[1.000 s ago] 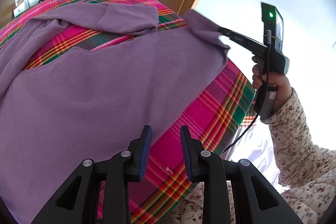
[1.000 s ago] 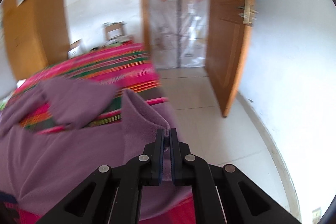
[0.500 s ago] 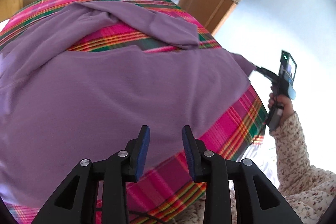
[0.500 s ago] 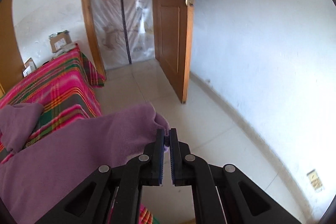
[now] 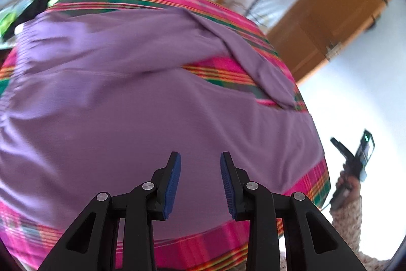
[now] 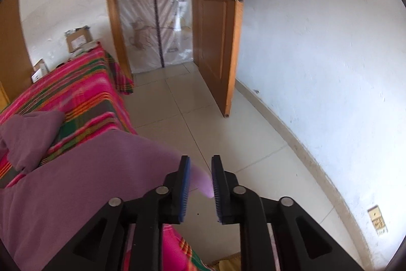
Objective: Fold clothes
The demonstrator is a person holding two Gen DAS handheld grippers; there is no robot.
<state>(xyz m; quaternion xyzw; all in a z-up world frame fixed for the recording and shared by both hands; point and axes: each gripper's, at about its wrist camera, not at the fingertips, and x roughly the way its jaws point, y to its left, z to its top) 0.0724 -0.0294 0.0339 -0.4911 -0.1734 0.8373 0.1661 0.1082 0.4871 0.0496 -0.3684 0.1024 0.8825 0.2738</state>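
A purple garment (image 5: 152,106) lies spread over a bed with a pink plaid cover (image 5: 218,73). One sleeve (image 5: 261,73) lies across its far right side. My left gripper (image 5: 200,164) is open and empty, just above the garment's near part. My right gripper (image 6: 200,169) is open at the bed's right edge, with the garment's corner (image 6: 203,182) lying loose between its fingers. The garment (image 6: 88,182) hangs over that edge. The right gripper also shows in the left wrist view (image 5: 337,141), off the bed's right side.
A tiled floor (image 6: 203,118) runs right of the bed to a white wall (image 6: 317,67). A wooden door (image 6: 218,29) stands open by a curtained doorway. Cardboard boxes (image 6: 78,40) sit past the bed's far end. Dark and green items (image 5: 25,14) lie at the far left.
My right gripper has opened and let go of the garment's corner, which now lies over the bed's edge. My left gripper has moved over the garment and stayed open.
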